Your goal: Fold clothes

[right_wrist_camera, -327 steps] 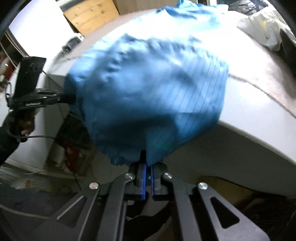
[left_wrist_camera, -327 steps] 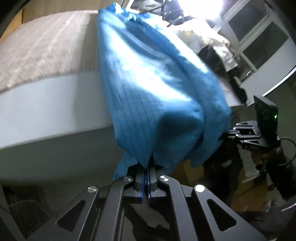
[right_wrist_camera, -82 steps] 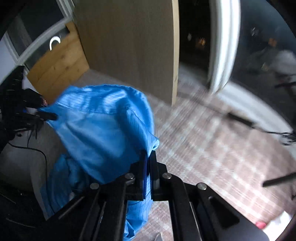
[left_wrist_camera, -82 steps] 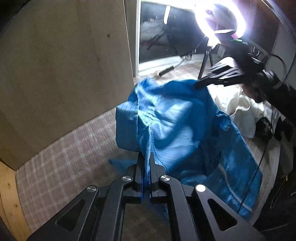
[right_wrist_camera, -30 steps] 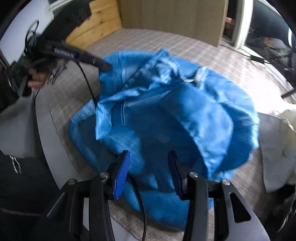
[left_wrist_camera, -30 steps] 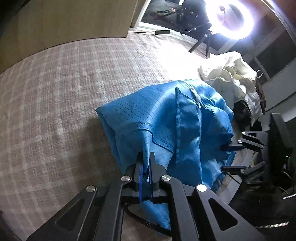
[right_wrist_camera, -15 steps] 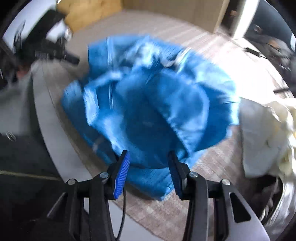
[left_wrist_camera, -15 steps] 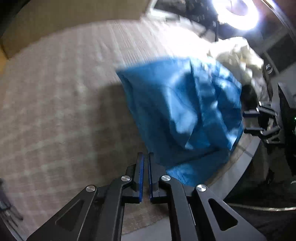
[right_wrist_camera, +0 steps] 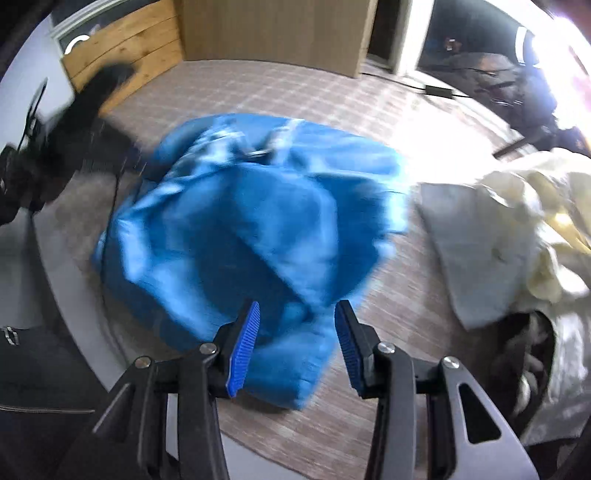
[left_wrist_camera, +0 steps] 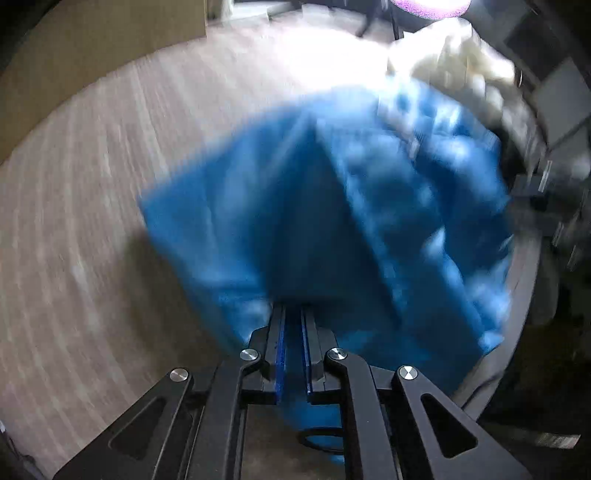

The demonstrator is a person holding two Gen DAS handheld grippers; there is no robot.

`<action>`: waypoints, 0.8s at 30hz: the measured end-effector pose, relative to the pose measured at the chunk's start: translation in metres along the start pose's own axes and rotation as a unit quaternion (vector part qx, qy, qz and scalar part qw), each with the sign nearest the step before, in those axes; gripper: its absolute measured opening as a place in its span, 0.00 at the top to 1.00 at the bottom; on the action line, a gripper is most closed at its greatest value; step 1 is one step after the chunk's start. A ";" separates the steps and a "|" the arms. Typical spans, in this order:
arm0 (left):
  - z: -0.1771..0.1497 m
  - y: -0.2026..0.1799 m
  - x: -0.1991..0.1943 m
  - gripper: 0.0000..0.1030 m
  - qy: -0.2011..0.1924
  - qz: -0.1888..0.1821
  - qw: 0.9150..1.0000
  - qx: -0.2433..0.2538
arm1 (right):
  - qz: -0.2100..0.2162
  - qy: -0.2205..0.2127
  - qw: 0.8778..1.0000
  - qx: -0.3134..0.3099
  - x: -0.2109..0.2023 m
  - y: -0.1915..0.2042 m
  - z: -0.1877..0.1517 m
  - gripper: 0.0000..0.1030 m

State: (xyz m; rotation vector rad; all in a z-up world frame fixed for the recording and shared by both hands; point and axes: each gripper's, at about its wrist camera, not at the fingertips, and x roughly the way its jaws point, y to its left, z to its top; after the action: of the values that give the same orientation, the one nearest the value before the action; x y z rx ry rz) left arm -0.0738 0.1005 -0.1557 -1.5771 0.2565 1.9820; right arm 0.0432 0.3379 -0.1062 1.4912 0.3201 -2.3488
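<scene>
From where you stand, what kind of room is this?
Probably a bedroom: a blue garment lies crumpled on a bed with a checked cover, beside a pile of pale laundry and a wooden cabinet.

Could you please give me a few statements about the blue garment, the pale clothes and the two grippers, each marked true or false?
1. The crumpled blue garment lies on the checked beige bed cover. True.
2. The right gripper is clamped on the garment. False: it is open, above the fabric.
3. A pile of cream-white clothes lies beside the blue garment. True.
4. The left gripper holds a cream-white shirt. False: its jaws are opening over blue fabric.
</scene>
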 end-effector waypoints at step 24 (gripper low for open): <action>-0.006 -0.068 0.005 0.71 0.009 -0.004 1.000 0.029 | 0.042 0.007 0.998 -0.048 0.048 -0.008 0.058 0.87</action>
State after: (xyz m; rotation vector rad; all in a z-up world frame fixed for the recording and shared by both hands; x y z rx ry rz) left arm -0.0325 0.1541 -0.1483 -1.5565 0.3129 1.9387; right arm -0.0269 0.3164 -0.1254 1.4475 0.3621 -2.2271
